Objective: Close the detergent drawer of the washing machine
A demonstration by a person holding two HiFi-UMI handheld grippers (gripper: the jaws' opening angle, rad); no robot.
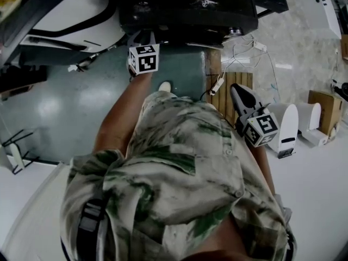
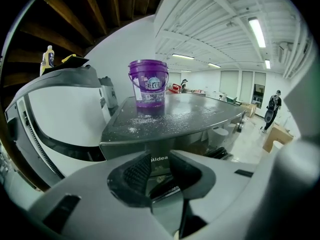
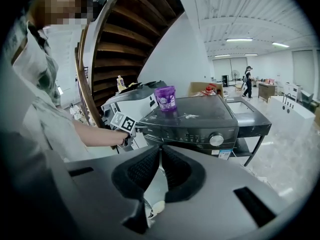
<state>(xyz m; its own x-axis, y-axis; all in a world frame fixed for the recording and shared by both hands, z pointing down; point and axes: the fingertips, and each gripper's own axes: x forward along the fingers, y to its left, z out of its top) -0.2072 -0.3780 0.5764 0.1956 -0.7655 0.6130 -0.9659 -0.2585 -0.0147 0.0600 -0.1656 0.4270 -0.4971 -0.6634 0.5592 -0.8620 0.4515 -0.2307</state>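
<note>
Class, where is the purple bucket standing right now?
In the left gripper view, the purple bucket stands centre frame on top of the dark washing machine, with white powder scattered just in front of it.

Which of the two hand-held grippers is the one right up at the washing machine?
The left gripper: its jaws stand apart right at the dark washing machine's top front corner. The right gripper, jaws together, hangs back beside the person.
</note>
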